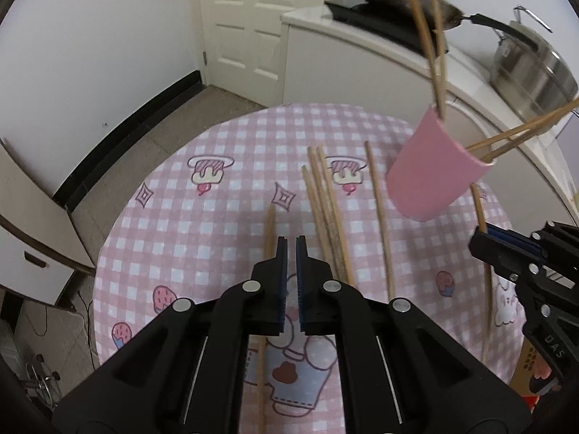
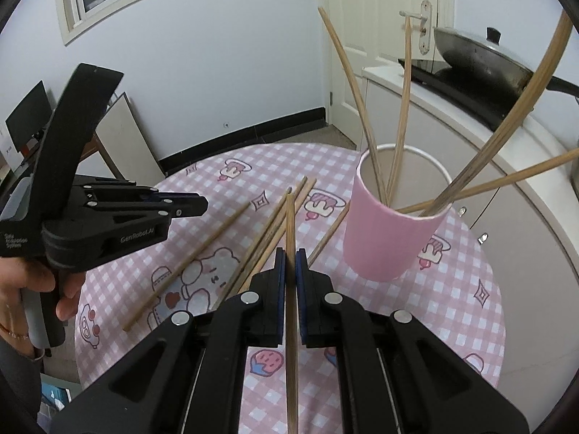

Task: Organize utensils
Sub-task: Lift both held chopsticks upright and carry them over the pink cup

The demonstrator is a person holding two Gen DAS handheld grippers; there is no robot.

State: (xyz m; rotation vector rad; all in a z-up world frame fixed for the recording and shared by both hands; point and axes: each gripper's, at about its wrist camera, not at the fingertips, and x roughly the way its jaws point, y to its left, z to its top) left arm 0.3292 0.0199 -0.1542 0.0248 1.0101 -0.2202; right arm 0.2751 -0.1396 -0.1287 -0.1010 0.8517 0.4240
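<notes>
Closest to me, my right gripper [image 2: 291, 253] is clamped on one chopstick [image 2: 290, 289]. The stick runs straight up between the two blue pads, toward twelve o'clock. My left gripper [image 1: 291, 242] is pressed together with nothing in it. It hangs above the pink checked tablecloth [image 1: 202, 231].

A bit farther out, loose chopsticks [image 2: 267, 231] lie on the cloth in a small bunch, some touching. One more chopstick [image 2: 188, 264] lies alone at about ten o'clock.

At about two o'clock stands the pink cup [image 2: 391, 238], upright on the cloth. Five chopsticks lean inside it, fanned out.

Farthest away, a wok [image 2: 481, 61] sits on the white counter [image 2: 452, 119].
</notes>
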